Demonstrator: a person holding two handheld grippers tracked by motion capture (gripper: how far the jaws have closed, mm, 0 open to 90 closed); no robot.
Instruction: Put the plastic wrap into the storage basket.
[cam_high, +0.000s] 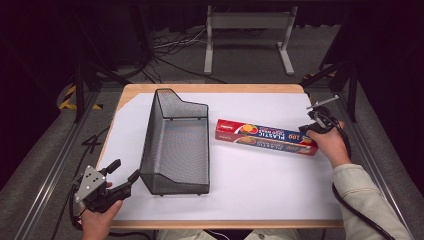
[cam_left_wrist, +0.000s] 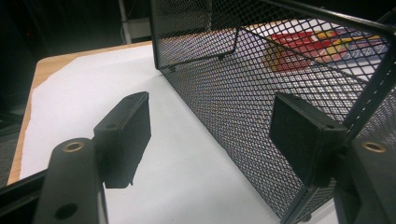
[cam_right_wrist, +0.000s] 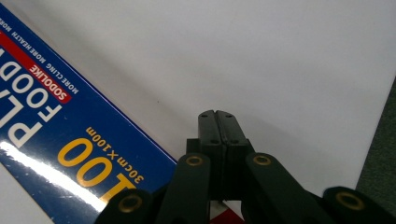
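Hovering at the plastic wrap box's (cam_high: 266, 137) right end near the desk's right edge, right gripper (cam_right_wrist: 218, 115) jaws are pressed together, holding nothing. Risk: nudging it. Left gripper (cam_high: 123, 170) is spread beside the mesh basket (cam_high: 176, 145).

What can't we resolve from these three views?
- Whether the right gripper, jaws shut, touches the plastic wrap box: in the high view the hand covers that end; in the right gripper view the contact zone falls below the frame.
- Box's far end: cut off at the left edge of the right gripper view; in the left gripper view the mesh basket blurs it.
- Left gripper: open beside the basket wall; its gap to the mesh is unclear.
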